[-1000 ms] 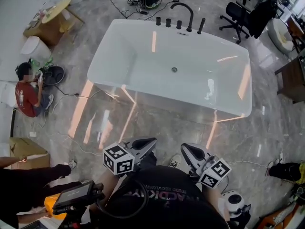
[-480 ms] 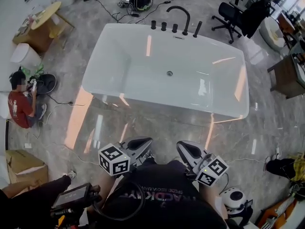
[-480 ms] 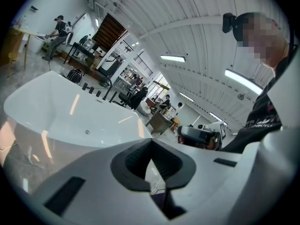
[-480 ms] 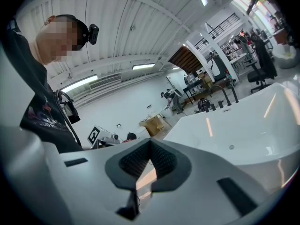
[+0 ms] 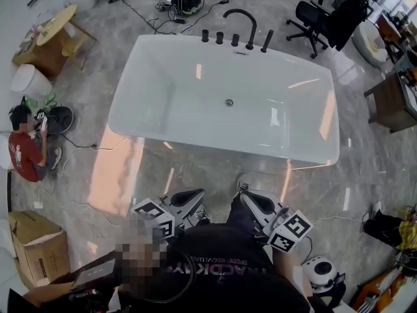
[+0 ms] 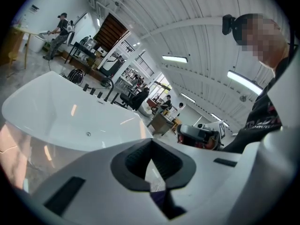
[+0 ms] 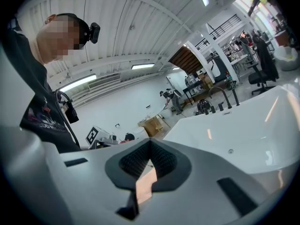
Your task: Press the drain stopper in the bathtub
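Note:
The white bathtub (image 5: 260, 150) stands on the grey marble floor ahead of me. Its small round drain stopper (image 5: 229, 102) sits in the middle of the tub floor, and the same drain stopper (image 6: 88, 134) shows in the left gripper view and as a dot (image 7: 230, 151) in the right gripper view. My left gripper (image 5: 195, 197) and right gripper (image 5: 246, 198) are held close to my chest, well short of the tub's near wall. Both are shut with nothing between the jaws.
A black arched faucet (image 5: 244, 17) with several knobs lines the tub's far rim. An office chair (image 5: 319, 18) stands back right and a wooden cabinet (image 5: 391, 100) at right. A person (image 5: 23, 152) sits on the floor at left near a cardboard box (image 5: 36, 253). Cables cross the floor.
The tub has slid slightly up and left in the head view as I step nearer. Both grippers stay low by my chest, still shut.

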A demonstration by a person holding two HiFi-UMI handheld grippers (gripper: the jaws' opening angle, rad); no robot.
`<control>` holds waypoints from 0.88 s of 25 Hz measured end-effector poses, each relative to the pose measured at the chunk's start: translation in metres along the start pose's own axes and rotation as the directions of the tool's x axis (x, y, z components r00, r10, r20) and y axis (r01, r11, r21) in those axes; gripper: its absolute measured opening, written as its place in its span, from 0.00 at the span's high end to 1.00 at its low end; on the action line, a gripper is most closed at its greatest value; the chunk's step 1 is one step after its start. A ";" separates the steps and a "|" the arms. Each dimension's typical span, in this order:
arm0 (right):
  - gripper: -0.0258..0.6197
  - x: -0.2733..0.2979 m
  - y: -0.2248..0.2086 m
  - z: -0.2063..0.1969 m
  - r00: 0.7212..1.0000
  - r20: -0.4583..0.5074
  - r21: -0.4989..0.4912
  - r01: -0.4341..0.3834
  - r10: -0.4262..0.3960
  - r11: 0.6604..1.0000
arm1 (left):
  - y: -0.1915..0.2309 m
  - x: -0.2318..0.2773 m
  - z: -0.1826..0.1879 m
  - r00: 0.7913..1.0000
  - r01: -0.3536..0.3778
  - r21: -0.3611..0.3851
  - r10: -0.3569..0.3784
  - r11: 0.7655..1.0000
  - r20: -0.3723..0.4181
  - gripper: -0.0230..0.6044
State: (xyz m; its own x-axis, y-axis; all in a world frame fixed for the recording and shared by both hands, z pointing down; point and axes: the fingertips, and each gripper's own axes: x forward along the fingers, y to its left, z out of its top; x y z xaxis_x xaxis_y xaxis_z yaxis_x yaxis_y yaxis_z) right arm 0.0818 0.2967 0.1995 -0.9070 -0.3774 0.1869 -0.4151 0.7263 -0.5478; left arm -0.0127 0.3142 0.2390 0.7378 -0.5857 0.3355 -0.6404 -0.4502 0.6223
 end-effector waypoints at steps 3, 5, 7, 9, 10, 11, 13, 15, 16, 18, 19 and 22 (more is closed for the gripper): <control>0.94 0.005 -0.017 0.010 0.999 -0.011 -0.007 -0.032 0.032 0.999 | 0.007 0.011 0.011 0.999 -0.034 -0.008 0.034 0.999 0.021 0.95; 0.94 0.010 -0.030 0.020 0.998 -0.017 -0.013 -0.061 0.061 0.998 | 0.012 0.021 0.021 0.997 -0.061 -0.017 0.062 0.998 0.041 0.95; 0.94 0.013 -0.044 0.031 0.996 -0.024 -0.017 -0.089 0.089 0.996 | 0.015 0.032 0.031 0.994 -0.086 -0.027 0.088 0.996 0.061 0.95; 0.94 0.015 -0.059 0.043 0.992 -0.034 -0.017 -0.118 0.117 0.993 | 0.016 0.046 0.042 0.991 -0.109 -0.031 0.111 0.994 0.078 0.95; 0.94 0.016 -0.067 0.051 0.990 -0.039 -0.017 -0.133 0.132 0.991 | 0.017 0.053 0.049 0.989 -0.120 -0.035 0.122 0.992 0.087 0.95; 0.94 0.016 -0.074 0.058 0.988 -0.044 -0.016 -0.148 0.147 0.989 | 0.017 0.061 0.056 0.986 -0.129 -0.042 0.133 0.991 0.096 0.95; 0.94 0.017 -0.089 0.070 0.983 -0.057 -0.014 -0.176 0.175 0.984 | 0.018 0.076 0.069 0.982 -0.147 -0.057 0.152 0.988 0.113 0.95; 0.94 0.017 -0.104 0.079 0.977 -0.074 -0.009 -0.200 0.199 0.980 | 0.019 0.092 0.076 0.978 -0.164 -0.070 0.172 0.984 0.122 0.95; 0.94 0.016 -0.111 0.081 0.974 -0.081 -0.007 -0.211 0.210 0.977 | 0.020 0.099 0.078 0.976 -0.173 -0.076 0.181 0.982 0.124 0.95; 0.94 0.014 -0.126 0.085 0.969 -0.094 -0.004 -0.229 0.228 0.973 | 0.021 0.113 0.081 0.971 -0.189 -0.084 0.199 0.978 0.129 0.95; 0.94 0.012 -0.132 0.088 0.967 -0.098 -0.002 -0.237 0.236 0.971 | 0.020 0.119 0.083 0.969 -0.197 -0.087 0.207 0.977 0.131 0.95; 0.94 0.006 -0.149 0.101 0.960 -0.108 0.002 -0.259 0.258 0.966 | 0.016 0.137 0.094 0.963 -0.216 -0.094 0.228 0.972 0.143 0.95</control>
State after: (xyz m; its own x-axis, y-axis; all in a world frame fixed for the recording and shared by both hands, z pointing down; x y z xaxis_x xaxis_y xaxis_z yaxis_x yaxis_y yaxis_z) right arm 0.1453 0.1288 0.1999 -0.9856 -0.1130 0.1258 -0.1654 0.7982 -0.5792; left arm 0.0584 0.1633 0.2283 0.5345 -0.7628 0.3639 -0.7615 -0.2479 0.5989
